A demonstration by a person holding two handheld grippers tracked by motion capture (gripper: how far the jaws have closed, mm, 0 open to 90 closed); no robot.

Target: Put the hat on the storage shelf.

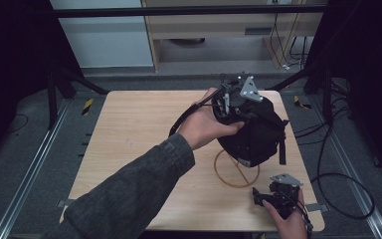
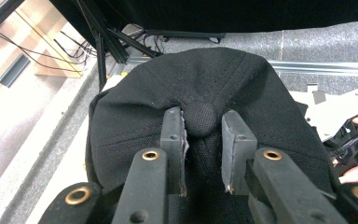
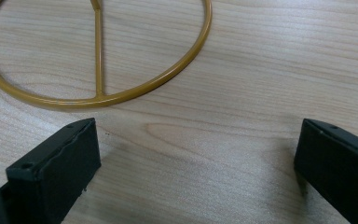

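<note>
the left gripper [image 2: 203,154] is clamped on the black cap [image 2: 200,88]. in the left gripper view its two black fingers [image 2: 173,140] sit one on each side of the round fabric button [image 2: 201,119] at the top of the crown, with the pads pressed against the cloth just beside that button. the stitched panels of the crown spread outward from the fingers in all directions, and the cloth bunches slightly between them.

in the high view the left hand [image 1: 206,124] holds this gripper over the far right part of the wooden table [image 1: 134,134], with the cap [image 1: 253,137] hanging below and to the right of the fingers. a black strap [image 1: 281,149] dangles from the cap's right side. the cap covers the upper part of a gold wire stand [image 1: 236,172], whose ring base lies on the table just beneath the cap.

the right gripper [image 3: 196,168] has its fingers wide apart, with bare table surface between them and nothing gripped. in the right gripper view the ring base of the stand [image 3: 121,95] lies on the table just ahead of the left fingertip, not touching it. in the high view the right hand [image 1: 286,219] holds this gripper [image 1: 273,194] at the near right table edge.

no brand, label or writing can be read on the cap, stand or grippers.
</note>
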